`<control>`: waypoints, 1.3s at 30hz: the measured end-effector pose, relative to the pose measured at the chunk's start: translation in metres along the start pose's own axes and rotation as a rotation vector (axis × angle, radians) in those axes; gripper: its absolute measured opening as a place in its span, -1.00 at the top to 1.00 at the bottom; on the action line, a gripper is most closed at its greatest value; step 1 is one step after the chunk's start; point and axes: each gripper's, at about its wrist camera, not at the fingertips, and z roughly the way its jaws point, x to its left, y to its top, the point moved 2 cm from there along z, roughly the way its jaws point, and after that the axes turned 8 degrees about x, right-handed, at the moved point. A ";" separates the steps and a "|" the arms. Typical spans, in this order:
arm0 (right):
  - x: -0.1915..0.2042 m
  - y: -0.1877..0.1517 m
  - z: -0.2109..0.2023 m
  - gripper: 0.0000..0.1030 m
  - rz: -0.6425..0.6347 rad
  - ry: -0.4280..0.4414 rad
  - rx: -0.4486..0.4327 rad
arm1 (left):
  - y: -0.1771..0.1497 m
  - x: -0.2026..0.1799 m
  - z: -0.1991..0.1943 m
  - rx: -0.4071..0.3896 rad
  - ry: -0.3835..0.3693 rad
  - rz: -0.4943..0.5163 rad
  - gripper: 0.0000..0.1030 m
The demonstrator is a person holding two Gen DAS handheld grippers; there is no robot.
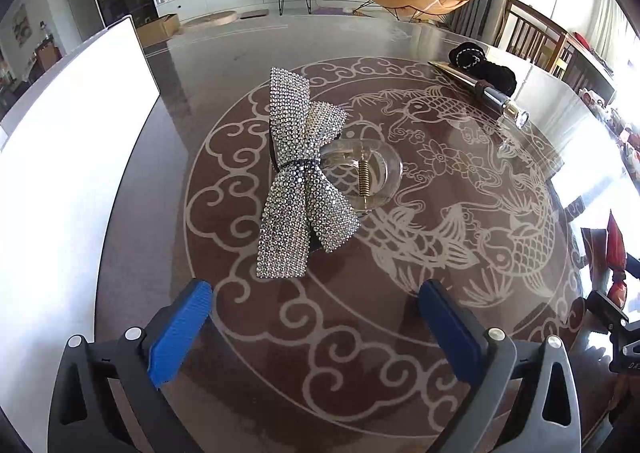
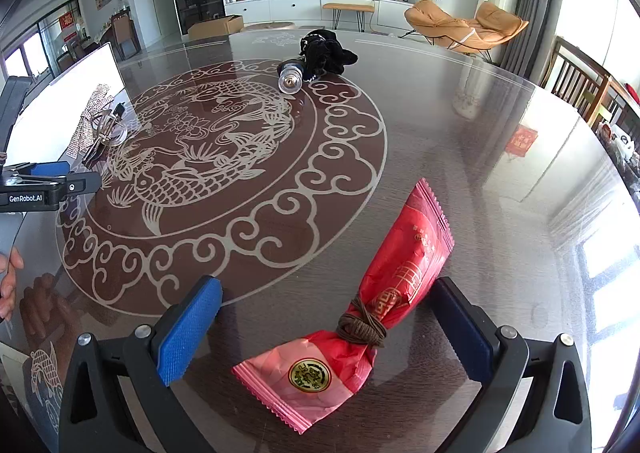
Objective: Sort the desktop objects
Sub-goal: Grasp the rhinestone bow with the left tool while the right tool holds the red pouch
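A rhinestone bow hair clip (image 1: 298, 181) with a clear claw lies on the dark glass table, just ahead of my open, empty left gripper (image 1: 316, 297); it also shows in the right wrist view (image 2: 94, 125). A red snack packet (image 2: 360, 317) tied with a brown hair tie (image 2: 362, 327) lies between the jaws of my open right gripper (image 2: 328, 293), not clamped. A black-and-gold bottle (image 1: 484, 91) and a black scrunchie (image 1: 486, 67) lie at the far right; both also show in the right wrist view, bottle (image 2: 291, 75), scrunchie (image 2: 326, 53).
A white tray or board (image 1: 68, 157) runs along the table's left side. The left gripper (image 2: 44, 185) shows at the left of the right wrist view. Wooden chairs (image 2: 580, 89) stand by the table's right edge.
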 end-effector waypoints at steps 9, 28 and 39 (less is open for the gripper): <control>0.000 0.000 0.000 -1.00 0.000 0.000 0.000 | 0.009 0.004 -0.002 -0.018 0.021 -0.021 -1.00; -0.001 0.000 0.001 -1.00 -0.001 0.000 0.000 | 0.039 0.001 -0.008 -0.107 0.044 -0.067 0.02; 0.000 0.000 0.001 -1.00 0.000 0.001 0.000 | -0.086 -0.017 -0.051 -0.104 0.018 -0.132 -0.01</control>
